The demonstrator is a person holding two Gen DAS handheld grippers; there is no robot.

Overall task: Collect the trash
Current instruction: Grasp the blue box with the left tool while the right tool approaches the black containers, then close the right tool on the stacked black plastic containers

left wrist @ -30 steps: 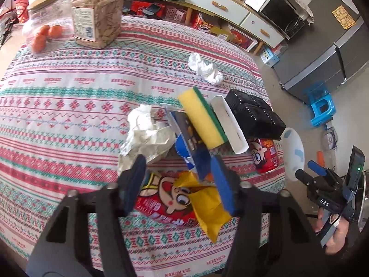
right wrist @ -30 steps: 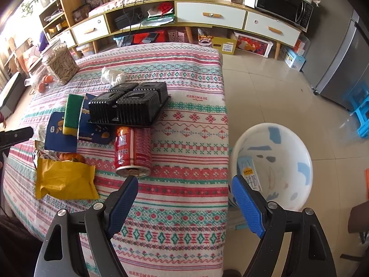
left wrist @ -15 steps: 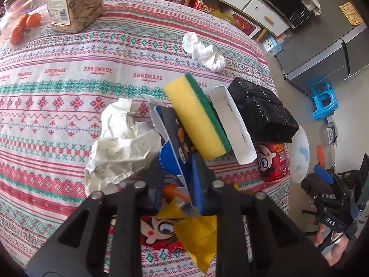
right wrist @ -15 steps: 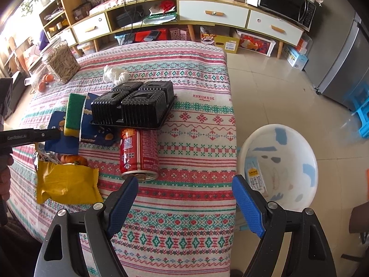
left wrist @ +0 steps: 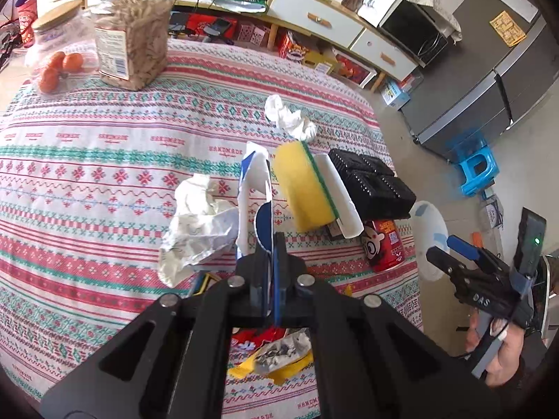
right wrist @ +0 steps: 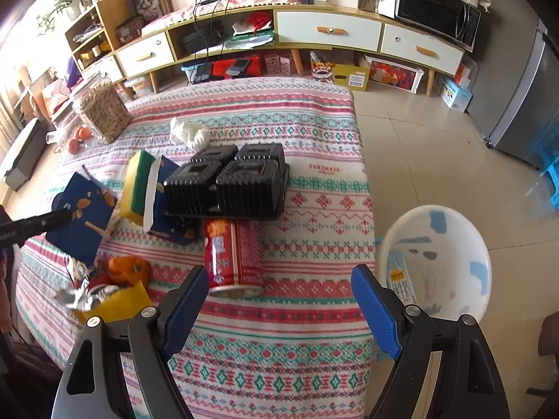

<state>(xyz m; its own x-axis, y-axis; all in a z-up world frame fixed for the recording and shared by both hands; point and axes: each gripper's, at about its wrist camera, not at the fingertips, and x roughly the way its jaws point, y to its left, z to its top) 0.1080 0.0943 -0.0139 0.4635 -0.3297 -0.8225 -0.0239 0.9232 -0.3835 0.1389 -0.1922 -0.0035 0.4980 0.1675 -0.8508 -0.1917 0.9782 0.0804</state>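
Over counter | left claw (left wrist: 270,244) pinches blue wrapper (left wrist: 262,209) | right claw (right wrist: 276,300) wide, idle | lift clear of sponge (left wrist: 303,181), carry to basin (right wrist: 450,262)

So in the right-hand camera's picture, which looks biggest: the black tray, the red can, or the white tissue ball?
1. black tray, clearly largest.
2. red can, though it lies nearer the camera, which flatters it.
3. white tissue ball, smallest; it is also farthest away.
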